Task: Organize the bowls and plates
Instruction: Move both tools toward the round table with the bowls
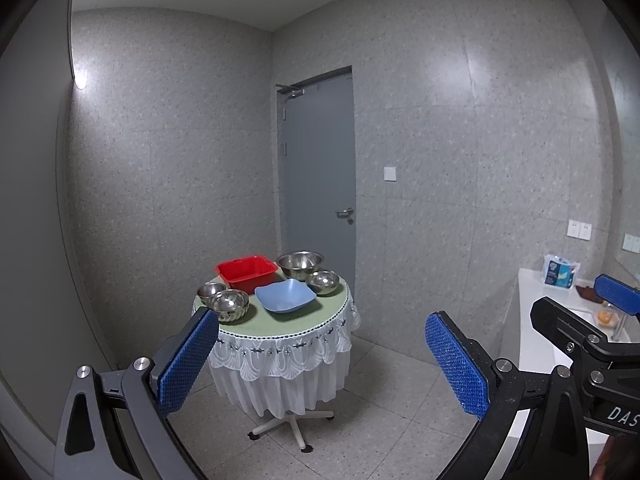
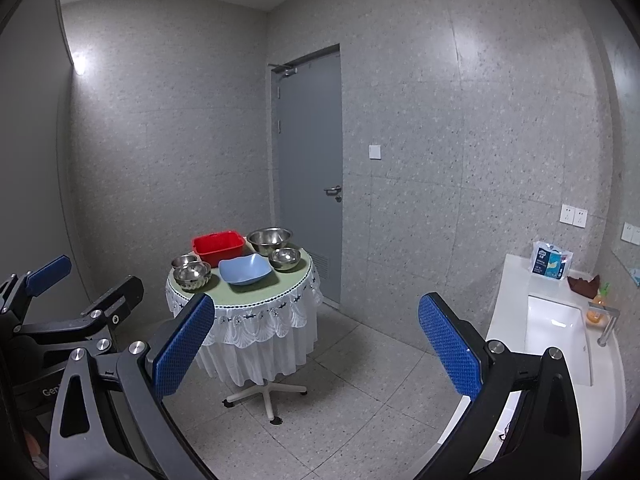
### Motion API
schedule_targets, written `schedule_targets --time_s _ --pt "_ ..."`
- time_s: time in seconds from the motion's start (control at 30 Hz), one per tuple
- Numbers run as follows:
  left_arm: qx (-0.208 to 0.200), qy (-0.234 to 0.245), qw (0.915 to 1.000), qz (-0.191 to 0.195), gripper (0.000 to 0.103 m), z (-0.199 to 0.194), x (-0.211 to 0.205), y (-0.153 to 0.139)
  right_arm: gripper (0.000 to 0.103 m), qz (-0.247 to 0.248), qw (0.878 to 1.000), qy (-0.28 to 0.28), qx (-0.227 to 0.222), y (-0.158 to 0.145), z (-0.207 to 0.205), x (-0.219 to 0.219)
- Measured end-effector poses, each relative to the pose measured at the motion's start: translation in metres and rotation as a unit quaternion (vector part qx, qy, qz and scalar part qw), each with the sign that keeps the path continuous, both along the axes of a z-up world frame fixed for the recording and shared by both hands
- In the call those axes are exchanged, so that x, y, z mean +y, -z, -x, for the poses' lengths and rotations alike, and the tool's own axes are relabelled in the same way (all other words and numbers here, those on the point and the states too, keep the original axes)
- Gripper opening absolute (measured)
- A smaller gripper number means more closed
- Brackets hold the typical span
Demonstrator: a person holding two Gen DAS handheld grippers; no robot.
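Note:
A small round table [image 1: 320,316] [image 2: 256,300] with a green top and white lace skirt stands across the room. On it are a red plastic basin [image 1: 246,273] [image 2: 218,246], a blue square bowl [image 1: 285,295] [image 2: 244,269], a large steel bowl [image 1: 300,264] [image 2: 269,239], a smaller steel bowl [image 1: 323,281] [image 2: 284,258], and two steel bowls at the left [image 1: 229,304] [image 2: 192,274]. My left gripper [image 1: 322,360] and right gripper [image 2: 316,350] are both open and empty, held well short of the table.
A grey door [image 1: 320,168] is behind the table. A white counter with a sink [image 2: 556,336], a tissue pack [image 2: 550,265] and a tap runs along the right wall. Tiled floor lies between me and the table.

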State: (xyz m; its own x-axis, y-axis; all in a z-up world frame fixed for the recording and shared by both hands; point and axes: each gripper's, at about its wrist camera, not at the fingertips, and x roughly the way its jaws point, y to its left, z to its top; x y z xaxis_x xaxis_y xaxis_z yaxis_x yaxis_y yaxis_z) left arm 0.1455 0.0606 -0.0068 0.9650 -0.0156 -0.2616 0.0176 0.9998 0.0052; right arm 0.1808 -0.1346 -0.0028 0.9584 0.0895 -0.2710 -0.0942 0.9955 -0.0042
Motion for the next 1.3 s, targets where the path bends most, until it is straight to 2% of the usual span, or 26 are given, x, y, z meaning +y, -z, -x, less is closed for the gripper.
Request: schedule_targets --time_s 0.7,1.03,1.3 --pt "0.007 -0.027 0.9996 -0.009 0.102 -0.014 -0.006 -0.014 0.103 -0.005 1.0 -0.01 0.005 0.006 -0.025 0.02" --pt "0.017 -0.05 0.9986 -0.01 0.102 -0.056 -0.015 -0.013 0.103 -0.003 0.999 -0.03 0.012 0.012 -0.054 0.022" --pt "0.024 -0.067 0.9975 -0.006 0.102 -0.124 -0.03 -0.016 0.103 -0.005 0.998 -0.053 0.018 0.014 -0.109 0.02"
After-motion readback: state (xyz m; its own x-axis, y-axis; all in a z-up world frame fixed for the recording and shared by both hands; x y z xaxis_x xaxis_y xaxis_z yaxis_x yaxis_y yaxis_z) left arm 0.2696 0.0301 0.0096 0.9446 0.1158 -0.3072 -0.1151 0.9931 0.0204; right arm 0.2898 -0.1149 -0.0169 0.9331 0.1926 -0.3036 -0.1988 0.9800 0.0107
